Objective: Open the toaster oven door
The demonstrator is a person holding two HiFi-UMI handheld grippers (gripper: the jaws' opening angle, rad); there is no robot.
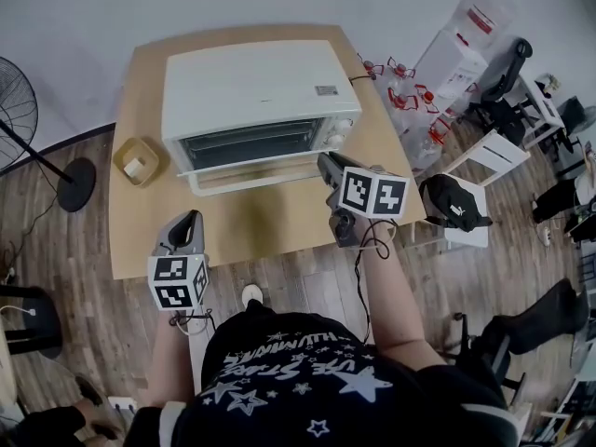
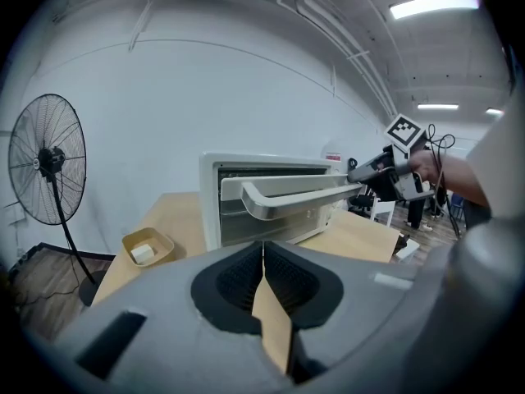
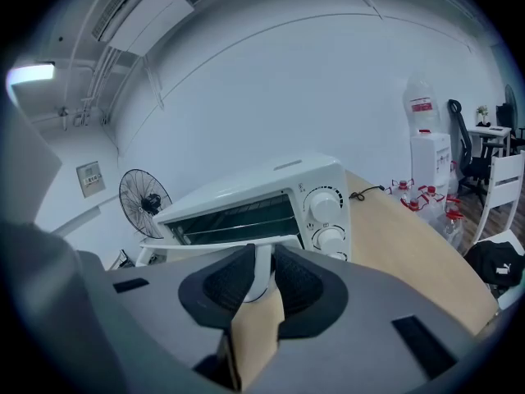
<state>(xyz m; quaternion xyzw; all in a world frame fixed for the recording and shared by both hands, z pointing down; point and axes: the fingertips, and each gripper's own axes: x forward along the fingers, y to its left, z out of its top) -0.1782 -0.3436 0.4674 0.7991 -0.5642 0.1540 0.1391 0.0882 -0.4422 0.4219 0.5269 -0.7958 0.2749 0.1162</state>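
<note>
A white toaster oven (image 1: pixel 251 91) stands at the back of the wooden table (image 1: pixel 279 222). Its door (image 1: pixel 244 170) hangs partly open, tipped forward, and the interior rack shows behind it. My right gripper (image 1: pixel 326 164) is shut on the right end of the white door handle (image 3: pixel 205 249), which sits between the black pads (image 3: pixel 234 277). The left gripper view shows the handle (image 2: pixel 295 197) with the right gripper (image 2: pixel 361 171) on its end. My left gripper (image 1: pixel 189 223) hovers over the table's front left edge, shut and holding nothing, its pads (image 2: pixel 246 273) meeting.
A small tan tray (image 1: pixel 137 161) holding a white block sits left of the oven. A standing fan (image 1: pixel 19 110) is on the floor at left. A water dispenser (image 1: pixel 466 45), red-capped bottles (image 1: pixel 410 91) and a chair with a black bag (image 1: pixel 452 203) stand to the right.
</note>
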